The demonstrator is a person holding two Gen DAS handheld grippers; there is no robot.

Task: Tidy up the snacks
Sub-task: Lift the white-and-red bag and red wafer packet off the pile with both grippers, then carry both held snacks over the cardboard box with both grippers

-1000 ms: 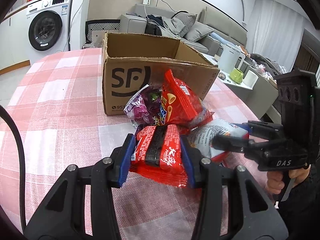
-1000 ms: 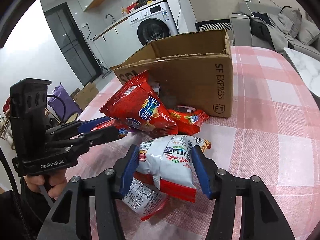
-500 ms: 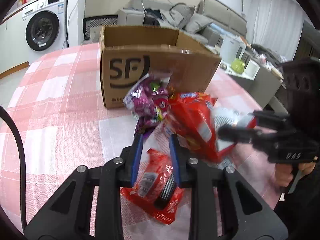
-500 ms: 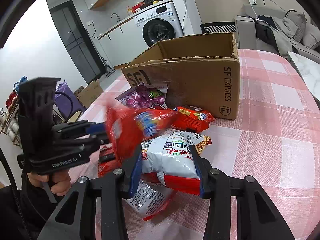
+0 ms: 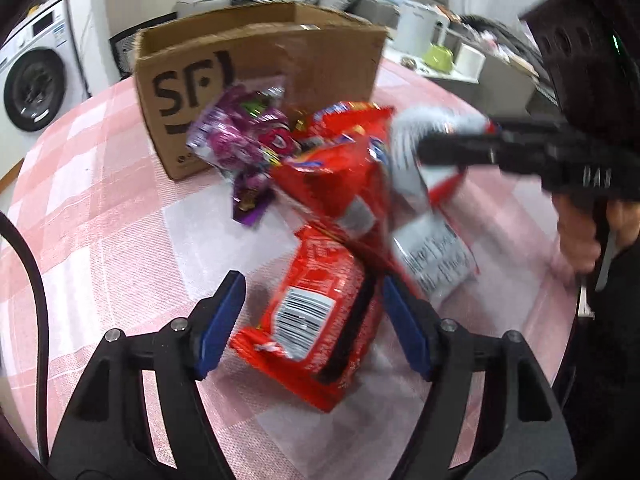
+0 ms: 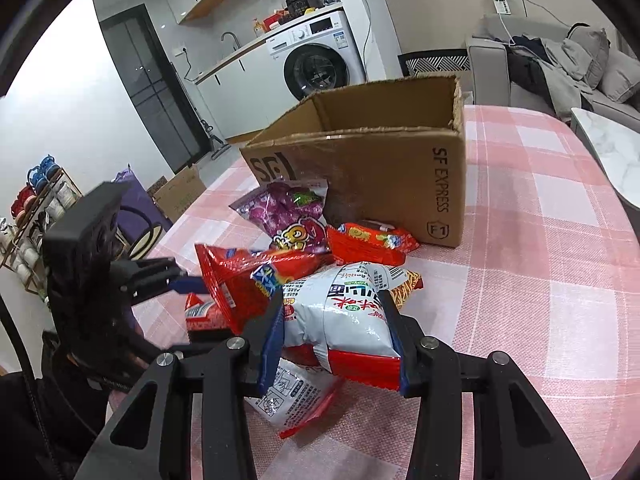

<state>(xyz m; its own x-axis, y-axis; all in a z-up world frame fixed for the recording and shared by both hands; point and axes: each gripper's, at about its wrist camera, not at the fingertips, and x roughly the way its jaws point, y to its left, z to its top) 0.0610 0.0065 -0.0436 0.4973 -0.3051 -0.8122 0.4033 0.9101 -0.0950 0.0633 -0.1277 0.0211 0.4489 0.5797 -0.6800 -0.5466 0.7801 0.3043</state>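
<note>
An open cardboard SF box (image 5: 260,64) stands on the pink checked table (image 5: 100,208); it also shows in the right wrist view (image 6: 380,168). Snack packs lie in a pile in front of it. My left gripper (image 5: 312,320) is open, its blue pads either side of a red pack (image 5: 316,320) lying on the table, barcode up. My right gripper (image 6: 336,336) is shut on a white and red pack (image 6: 344,320), seen lifted in the left wrist view (image 5: 424,152). A big red bag (image 5: 340,172) leans between them. A purple bag (image 6: 284,208) rests against the box.
A small red pack (image 6: 368,240) and a white pack (image 6: 288,400) lie in the pile. A small purple pack (image 5: 250,200) lies by the box. A washing machine (image 6: 316,64) and sofa (image 6: 560,64) stand beyond the table.
My left gripper closed on the red pack, then let it go and opened wide; the pack lies flipped, barcode up. The big red bag tipped over. My right gripper closed on the white pack.
</note>
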